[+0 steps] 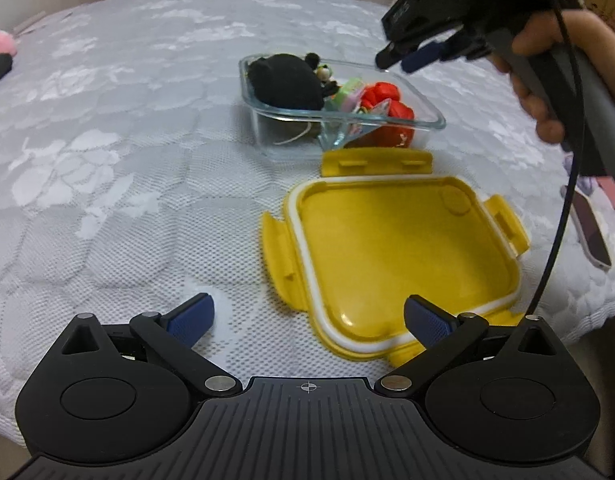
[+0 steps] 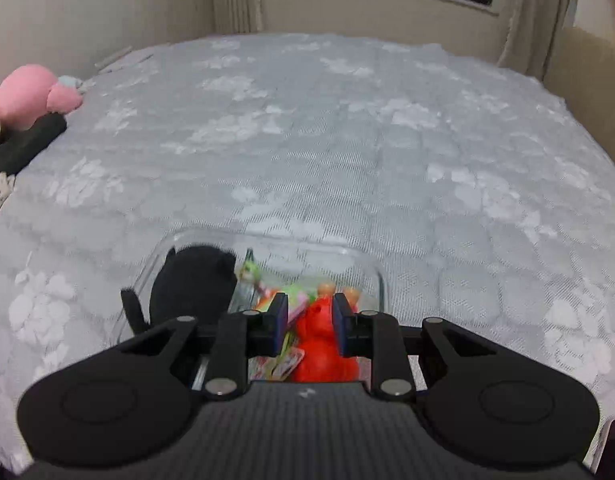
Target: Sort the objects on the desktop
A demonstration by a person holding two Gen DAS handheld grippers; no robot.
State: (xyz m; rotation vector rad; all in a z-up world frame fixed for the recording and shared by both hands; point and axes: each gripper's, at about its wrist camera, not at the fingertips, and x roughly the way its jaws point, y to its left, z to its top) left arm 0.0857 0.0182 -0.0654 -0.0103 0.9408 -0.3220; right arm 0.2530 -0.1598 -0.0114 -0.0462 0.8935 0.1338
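the glass container (image 1: 339, 120) sits on the white lace-covered table (image 1: 127, 180), toward its middle, already holding a black plush toy (image 1: 285, 82), a red toy (image 1: 391, 100) and some small colourful bits. its yellow lid (image 1: 387, 264) lies upside down on the cloth just in front of it, nearer the table's front edge.

the right claw (image 1: 407, 58) hangs above the container's right corner with its pads only a narrow gap apart; from the left wrist view nothing shows between them, so it looks empty rather than grasping. in its own view the red toy (image 2: 323, 344) merely lies below, seen through the gap. the left claw (image 1: 307, 316) is released, jaws wide, low over the cloth with one finger over the lid's near corner.

risks, as i judge them: the plush bulges above the rim, so the lid may not seat. the inverted lid must be flipped; its loose flaps could slip from a pinch. pushing on the glass may slide it on the lace.
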